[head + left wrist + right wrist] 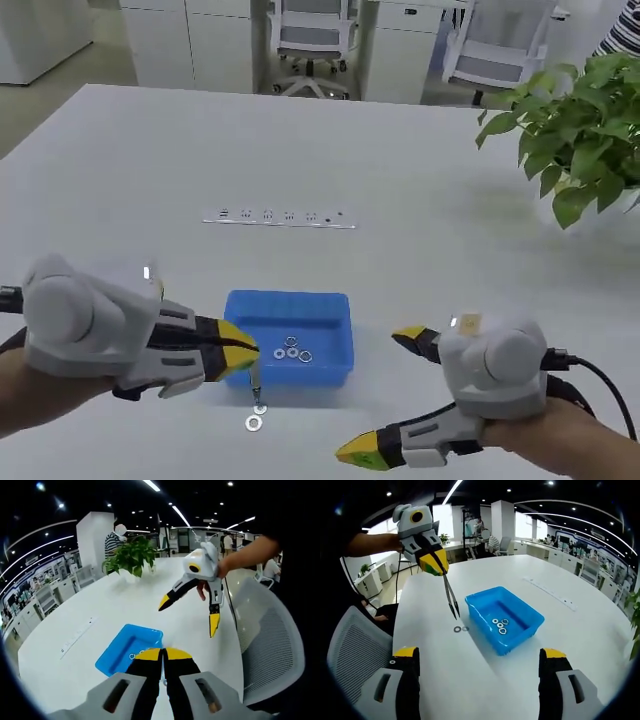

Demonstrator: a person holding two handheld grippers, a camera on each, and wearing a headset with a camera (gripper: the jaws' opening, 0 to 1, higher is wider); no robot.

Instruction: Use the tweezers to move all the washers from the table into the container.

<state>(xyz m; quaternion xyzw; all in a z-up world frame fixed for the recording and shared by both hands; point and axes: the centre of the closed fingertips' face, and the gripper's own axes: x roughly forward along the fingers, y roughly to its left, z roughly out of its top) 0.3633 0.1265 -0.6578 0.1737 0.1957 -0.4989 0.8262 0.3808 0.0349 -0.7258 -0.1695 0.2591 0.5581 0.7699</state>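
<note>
Now my left gripper pinches the tweezers, my right gripper is spread wide and holds nothing, so I should slowly bring the tips around a washer just near of the blue container.

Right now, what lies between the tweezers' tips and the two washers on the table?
Nothing but a short bare stretch of table, seen in the right gripper view between tweezers and washers.

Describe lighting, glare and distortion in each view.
Head view: soft, even light, table washed pale, faint shadow by the container. Left gripper view: fisheye bends the table edge, ceiling lamps glare. Right gripper view: same bending, tweezers and washers sharp.
</note>
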